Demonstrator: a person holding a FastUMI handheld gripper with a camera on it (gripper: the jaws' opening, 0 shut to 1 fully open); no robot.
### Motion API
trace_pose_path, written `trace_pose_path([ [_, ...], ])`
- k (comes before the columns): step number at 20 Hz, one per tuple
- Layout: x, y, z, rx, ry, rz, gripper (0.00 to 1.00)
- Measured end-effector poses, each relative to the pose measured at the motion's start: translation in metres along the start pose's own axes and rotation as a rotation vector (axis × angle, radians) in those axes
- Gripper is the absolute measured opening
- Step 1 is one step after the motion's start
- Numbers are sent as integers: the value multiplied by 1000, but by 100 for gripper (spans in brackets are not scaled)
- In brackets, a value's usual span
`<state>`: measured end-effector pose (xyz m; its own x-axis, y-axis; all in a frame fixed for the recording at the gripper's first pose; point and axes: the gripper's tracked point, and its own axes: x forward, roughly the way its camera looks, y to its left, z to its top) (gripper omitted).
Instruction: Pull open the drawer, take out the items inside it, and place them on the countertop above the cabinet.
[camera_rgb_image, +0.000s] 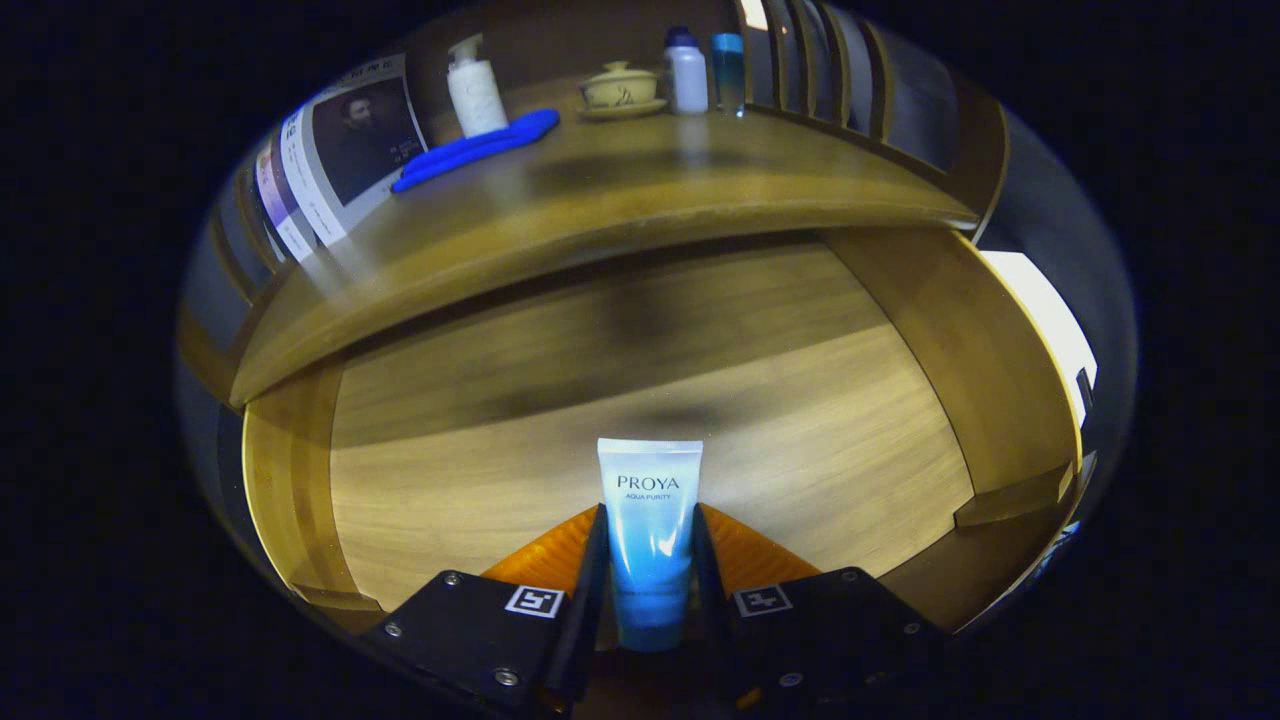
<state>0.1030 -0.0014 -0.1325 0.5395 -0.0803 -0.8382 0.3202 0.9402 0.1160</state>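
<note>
Drawer (420, 480) pulled open, wooden floor lit and bare apart from the tube in the grip; side walls visible left and right, a darker band under the overhanging top; no other item seen on the visible floor, though the near part is hidden behind the gripper body.

Countertop (640, 195) above and beyond the drawer, curved front edge overhanging; several things standing or lying on it: blue flat item (475, 150) lying near the left end, just beside a white pump bottle (475, 90); lidded cream teacup on a saucer (620, 88) near the middle back; white bottle with dark cap (686, 70) and a clear blue bottle (728, 70) just beside it to the right; framed print (345, 140) leaning at the far left.

Gripper (650, 590) closed onto the tube (650, 530); both fingers pressing its sides, crimped end pointing forward beyond the fingertips, cap end back between the fingers; tube held over the drawer floor, apparently lifted clear, contact underneath not resolvable.

Progress, as judged: opening step done; blue item and pump bottle possibly already transferred, not verifiable; tube grasped but not yet on the countertop; remaining: raise past the overhang, set down on a free patch of the top, release; drawer likely empty after that.
</note>
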Motion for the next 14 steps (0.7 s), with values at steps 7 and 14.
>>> trace_pose_path([
  [7, -42, 4, 49, -12, -261, 45, 47],
  [14, -103, -7, 92, -37, -519, 46, 47],
])
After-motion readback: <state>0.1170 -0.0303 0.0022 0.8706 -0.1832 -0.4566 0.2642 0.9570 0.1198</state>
